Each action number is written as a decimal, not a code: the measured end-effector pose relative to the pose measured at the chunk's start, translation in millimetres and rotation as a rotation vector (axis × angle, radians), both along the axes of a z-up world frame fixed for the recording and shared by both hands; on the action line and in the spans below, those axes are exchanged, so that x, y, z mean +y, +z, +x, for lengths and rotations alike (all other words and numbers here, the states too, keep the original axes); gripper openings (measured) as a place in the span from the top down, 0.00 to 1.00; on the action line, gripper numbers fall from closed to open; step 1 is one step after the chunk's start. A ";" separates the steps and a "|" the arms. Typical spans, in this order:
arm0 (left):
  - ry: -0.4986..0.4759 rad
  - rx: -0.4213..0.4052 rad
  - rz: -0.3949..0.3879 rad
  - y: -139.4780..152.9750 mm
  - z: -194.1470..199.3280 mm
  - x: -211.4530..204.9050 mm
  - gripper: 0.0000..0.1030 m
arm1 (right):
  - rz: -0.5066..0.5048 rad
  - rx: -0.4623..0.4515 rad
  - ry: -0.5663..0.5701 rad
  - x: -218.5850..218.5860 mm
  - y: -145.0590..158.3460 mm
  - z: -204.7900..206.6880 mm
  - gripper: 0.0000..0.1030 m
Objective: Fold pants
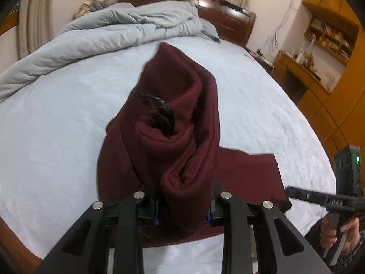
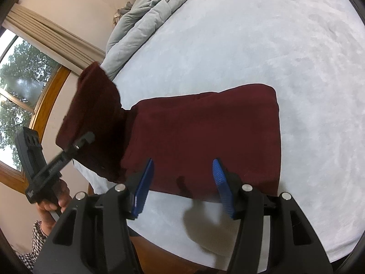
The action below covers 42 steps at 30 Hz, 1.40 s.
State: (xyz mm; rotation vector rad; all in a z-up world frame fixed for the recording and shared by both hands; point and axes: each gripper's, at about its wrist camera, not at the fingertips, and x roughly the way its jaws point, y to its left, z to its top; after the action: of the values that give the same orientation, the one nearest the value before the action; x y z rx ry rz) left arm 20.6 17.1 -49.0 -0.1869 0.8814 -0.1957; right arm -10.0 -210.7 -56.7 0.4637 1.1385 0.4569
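Dark maroon pants (image 2: 205,137) lie partly folded on the light blue bed (image 2: 273,45). My left gripper (image 1: 184,207) is shut on a bunched end of the pants (image 1: 173,123) and holds it lifted above the bed; a black drawstring (image 1: 159,111) hangs out of the bunch. The left gripper also shows in the right wrist view (image 2: 84,139), holding the raised cloth at the left. My right gripper (image 2: 182,187) is open and empty, its blue pads (image 2: 142,189) just above the near edge of the flat part. It also shows at the right of the left wrist view (image 1: 289,190).
A rumpled grey-blue duvet (image 1: 109,25) lies along the far side of the bed by the wooden headboard (image 1: 228,16). Wooden shelves and a desk (image 1: 319,52) stand to the right. A window with curtains (image 2: 27,86) is to the left. The bed's wooden edge (image 2: 171,251) is near.
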 end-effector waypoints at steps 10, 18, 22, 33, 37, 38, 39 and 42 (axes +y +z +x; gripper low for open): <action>-0.085 0.086 0.071 -35.1 5.3 -39.3 0.71 | -0.008 0.033 -0.023 -6.1 -11.5 1.4 0.46; -0.156 0.144 -0.108 -34.8 0.0 -46.9 0.15 | -0.035 0.064 -0.013 -2.8 -21.7 6.0 0.41; -0.118 0.150 -0.176 -22.6 -4.3 -18.4 0.11 | -0.015 0.061 -0.009 -1.7 -16.8 9.9 0.36; 0.207 0.293 -0.131 -58.4 25.5 67.3 0.11 | 0.006 0.161 0.110 64.5 -20.2 42.0 0.16; 0.167 0.314 -0.086 -71.8 28.8 62.6 0.11 | -0.070 0.214 0.123 81.1 -38.6 51.2 0.14; 0.161 0.314 -0.081 -73.8 28.3 62.4 0.11 | -0.079 0.214 0.124 83.5 -41.6 53.1 0.11; 0.156 0.314 -0.080 -74.9 28.5 62.0 0.11 | -0.086 0.212 0.126 85.2 -43.4 53.9 0.10; 0.145 0.314 -0.092 -76.4 31.3 65.8 0.11 | -0.129 0.195 0.140 93.2 -45.9 59.0 0.10</action>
State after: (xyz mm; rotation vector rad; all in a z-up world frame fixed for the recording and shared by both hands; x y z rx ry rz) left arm 52.0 82.9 -125.4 -0.3734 1.1673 -0.0713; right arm 49.0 -117.6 -102.6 0.3221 1.3863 0.4640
